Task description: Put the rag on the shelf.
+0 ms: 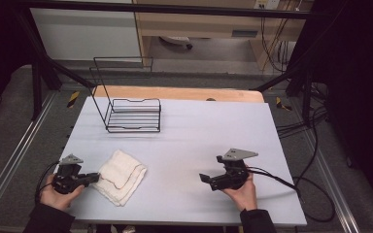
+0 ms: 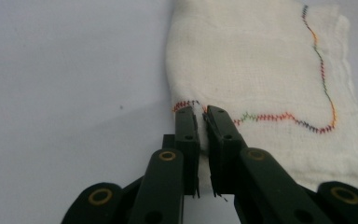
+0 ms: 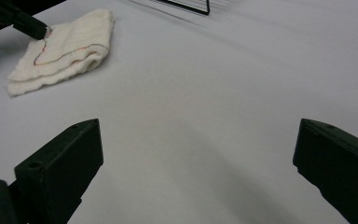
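A folded white cloth [image 1: 122, 175] with a multicoloured stitched hem lies on the near left of the pale table [image 1: 194, 126]. My left gripper [image 1: 96, 177] is at the cloth's left corner; in the left gripper view its jaws pinch the hemmed edge of the cloth [image 2: 261, 70], with fabric showing in the narrow gap at my left gripper [image 2: 202, 112]. My right gripper [image 1: 205, 178] hovers over bare table at the near right, jaws wide apart with nothing between them at my right gripper [image 3: 196, 140]. From the right gripper view the cloth [image 3: 65, 46] lies far off at the upper left.
A black wire rack [image 1: 132, 112] stands at the back left of the table, its tall wire frame rising behind it. A wooden strip [image 1: 175, 92] runs along the far edge. Cables [image 1: 301, 189] trail off the right side. Bare table lies between the two grippers.
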The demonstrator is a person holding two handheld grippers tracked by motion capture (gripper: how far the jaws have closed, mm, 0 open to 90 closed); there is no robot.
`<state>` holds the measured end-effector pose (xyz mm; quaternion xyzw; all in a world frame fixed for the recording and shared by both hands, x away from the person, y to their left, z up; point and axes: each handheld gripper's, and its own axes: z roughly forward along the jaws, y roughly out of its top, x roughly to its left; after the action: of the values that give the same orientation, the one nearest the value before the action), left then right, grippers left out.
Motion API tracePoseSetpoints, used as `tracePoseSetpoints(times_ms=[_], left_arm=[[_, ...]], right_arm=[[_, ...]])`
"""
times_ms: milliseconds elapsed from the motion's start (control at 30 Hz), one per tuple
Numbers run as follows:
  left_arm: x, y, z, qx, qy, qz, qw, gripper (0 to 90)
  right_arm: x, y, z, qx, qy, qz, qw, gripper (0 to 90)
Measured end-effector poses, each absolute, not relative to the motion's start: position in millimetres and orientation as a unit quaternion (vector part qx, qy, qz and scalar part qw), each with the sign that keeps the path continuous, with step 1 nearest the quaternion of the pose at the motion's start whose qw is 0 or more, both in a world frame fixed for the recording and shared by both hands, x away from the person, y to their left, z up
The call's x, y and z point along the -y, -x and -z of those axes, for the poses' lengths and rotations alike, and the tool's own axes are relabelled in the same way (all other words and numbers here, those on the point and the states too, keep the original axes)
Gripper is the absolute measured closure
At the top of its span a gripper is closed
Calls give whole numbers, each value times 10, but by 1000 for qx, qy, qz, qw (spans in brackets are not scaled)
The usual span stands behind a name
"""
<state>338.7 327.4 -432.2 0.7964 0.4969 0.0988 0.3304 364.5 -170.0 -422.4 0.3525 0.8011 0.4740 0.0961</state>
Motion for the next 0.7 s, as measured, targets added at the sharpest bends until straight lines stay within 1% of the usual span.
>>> tracePoseSetpoints(times_ms=[100,167,200,233,367,400,467,600,700], left_arm=[[-3273,-3316,4310,-486,-800,-108,335,827],[-3277,-3333,4296,-480,-802,-115,337,805],[-3274,-3356,4284,-479,-801,-117,340,770],[-3268,-3386,4264,-478,-800,-122,341,718],[-3206,-3555,4141,-470,-798,-156,344,543],[-3182,-3615,4112,-466,-799,-163,342,509],[-3128,-3751,4083,-464,-800,-160,346,471],[-3003,-4017,4113,-461,-806,-146,341,463],[-2956,-4172,4189,-467,-806,-141,334,500]], right_arm=[[1528,-3668,4212,-805,-346,-472,94,21],[1451,-3682,4205,-806,-344,-472,94,21],[1426,-3687,4203,-806,-345,-472,94,21],[1413,-3694,4206,-804,-345,-475,95,21],[1420,-3706,4218,-805,-352,-466,102,14],[1420,-3705,4220,-805,-354,-465,104,14],[1417,-3705,4221,-803,-354,-468,105,14],[1408,-3697,4227,-801,-356,-471,101,14],[1408,-3693,4232,-803,-355,-469,100,11]])
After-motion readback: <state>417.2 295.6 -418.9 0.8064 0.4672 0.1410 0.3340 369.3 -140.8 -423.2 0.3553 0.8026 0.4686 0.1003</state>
